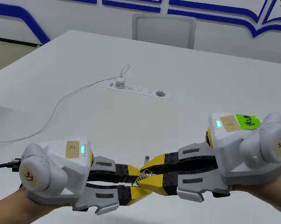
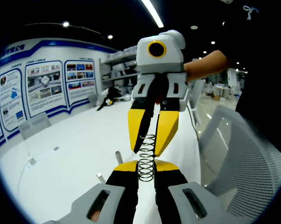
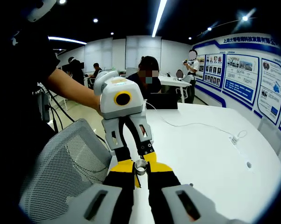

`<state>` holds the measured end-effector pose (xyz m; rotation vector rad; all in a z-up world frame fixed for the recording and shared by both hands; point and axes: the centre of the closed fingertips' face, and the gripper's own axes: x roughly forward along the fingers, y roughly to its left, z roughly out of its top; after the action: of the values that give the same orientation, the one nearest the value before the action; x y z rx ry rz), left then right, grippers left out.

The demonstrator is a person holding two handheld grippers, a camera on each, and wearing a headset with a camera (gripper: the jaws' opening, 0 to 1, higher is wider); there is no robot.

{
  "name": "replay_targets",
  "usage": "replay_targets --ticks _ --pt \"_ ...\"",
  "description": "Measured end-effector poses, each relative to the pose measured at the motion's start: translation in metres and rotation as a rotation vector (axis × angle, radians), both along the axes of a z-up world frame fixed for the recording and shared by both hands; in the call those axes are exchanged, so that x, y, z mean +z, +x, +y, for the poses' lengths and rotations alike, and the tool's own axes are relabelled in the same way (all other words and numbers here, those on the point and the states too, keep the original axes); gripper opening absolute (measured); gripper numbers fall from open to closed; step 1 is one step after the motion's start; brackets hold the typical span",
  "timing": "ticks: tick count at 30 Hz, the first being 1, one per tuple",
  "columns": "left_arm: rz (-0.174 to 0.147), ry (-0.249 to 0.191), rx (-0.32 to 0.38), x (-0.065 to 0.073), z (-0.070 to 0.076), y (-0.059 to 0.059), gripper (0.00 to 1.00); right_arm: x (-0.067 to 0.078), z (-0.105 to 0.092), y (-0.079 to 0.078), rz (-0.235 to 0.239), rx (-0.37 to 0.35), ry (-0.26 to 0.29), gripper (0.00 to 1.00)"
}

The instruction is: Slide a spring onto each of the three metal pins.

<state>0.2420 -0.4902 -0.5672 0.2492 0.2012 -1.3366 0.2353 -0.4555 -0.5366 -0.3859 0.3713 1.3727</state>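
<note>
**A:** Head view, low centre: both tongs meet nose to nose over the table (image 1: 187, 65), spring (image 1: 144, 178) between the tips.

**B:** Who's got it?

**A:** Both, looks like. Left gripper (image 2: 146, 167) is nearly closed, pinching the near end, and right gripper (image 2: 149, 150) is narrow too, nipping the far end.

**B:** Pins?

**A:** One pin (image 1: 147, 158) upright just behind the tips. Left gripper view has two at lower left.

**B:** Then only one side should carry it. Line the coil's axis w/ the pin, grip light — don't crush it — and lower straight.
</note>
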Motion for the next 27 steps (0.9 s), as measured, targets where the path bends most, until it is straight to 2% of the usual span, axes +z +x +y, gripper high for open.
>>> replay_targets --ticks 1,3,4,5,6,8,9,12,17,21,27 --pt "0.006 -0.008 0.006 0.001 0.001 0.001 0.11 0.001 0.001 0.001 -0.002 0.0 0.001 0.1" --pt "-0.004 -0.011 0.017 0.003 0.002 0.004 0.12 0.003 0.001 0.002 -0.011 0.0 0.0 0.1" --pt "-0.017 -0.013 0.029 0.004 0.004 0.005 0.12 0.005 0.002 0.003 -0.016 -0.001 0.0 0.1" --pt "-0.056 -0.012 0.045 0.006 0.006 0.009 0.12 0.006 0.002 0.005 -0.023 -0.003 0.002 0.1" --pt "-0.056 -0.021 0.051 0.008 0.007 0.009 0.12 0.009 0.002 0.007 -0.031 -0.007 0.007 0.1" --pt "-0.048 -0.043 0.063 0.011 0.009 0.011 0.12 0.012 0.003 0.009 -0.027 -0.009 0.016 0.1" --pt "-0.054 -0.047 0.074 0.012 0.011 0.014 0.12 0.013 0.004 0.011 -0.036 -0.009 0.017 0.1" --pt "-0.042 -0.051 0.083 0.013 0.012 0.016 0.12 0.015 0.007 0.013 -0.044 -0.004 0.013 0.1" --pt "-0.027 -0.033 0.095 0.007 0.019 0.018 0.12 0.016 0.01 0.015 -0.046 0.001 0.017 0.1" --pt "-0.019 -0.002 0.112 -0.002 0.027 0.018 0.11 0.019 0.007 0.02 -0.05 -0.009 0.022 0.1" --pt "0.0 0.0 0.142 -0.007 0.04 0.02 0.19 0.022 0.0 0.036 -0.067 -0.042 0.011 0.1"
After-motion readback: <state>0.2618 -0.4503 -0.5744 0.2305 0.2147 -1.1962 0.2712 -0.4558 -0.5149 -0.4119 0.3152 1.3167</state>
